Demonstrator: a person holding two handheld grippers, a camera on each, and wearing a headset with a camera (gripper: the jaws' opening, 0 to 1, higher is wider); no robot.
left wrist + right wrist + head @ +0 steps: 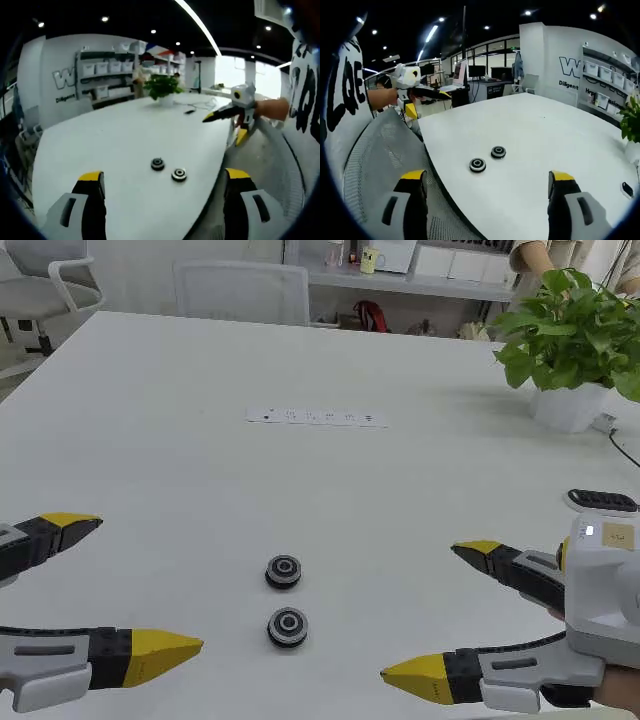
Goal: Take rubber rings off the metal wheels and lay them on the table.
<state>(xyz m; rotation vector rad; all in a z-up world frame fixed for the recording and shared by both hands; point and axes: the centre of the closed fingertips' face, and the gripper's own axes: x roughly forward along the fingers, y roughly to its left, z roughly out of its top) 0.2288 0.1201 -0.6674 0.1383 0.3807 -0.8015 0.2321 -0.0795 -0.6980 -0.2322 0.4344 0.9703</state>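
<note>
Two small metal wheels with black rubber rings lie flat on the white table [200, 390], one farther from me [284, 571] and one nearer [288, 627]. My left gripper [140, 585] stands open at the left, a short way from the wheels. Open too, my right gripper [425, 612] is at the right, with nothing between its yellow-tipped fingers. The left gripper view shows both wheels [158, 164] [179, 174] ahead of my left gripper [164, 175], and the right gripper [225, 114] beyond. In the right gripper view the wheels [498, 152] [477, 164] lie ahead of my right gripper [487, 175].
A white power strip [316, 417] lies farther back on the table. A potted plant [570, 345] stands at the far right, with a small black-and-white device [602, 501] near it. Chairs [242, 290] and shelves stand beyond the far edge.
</note>
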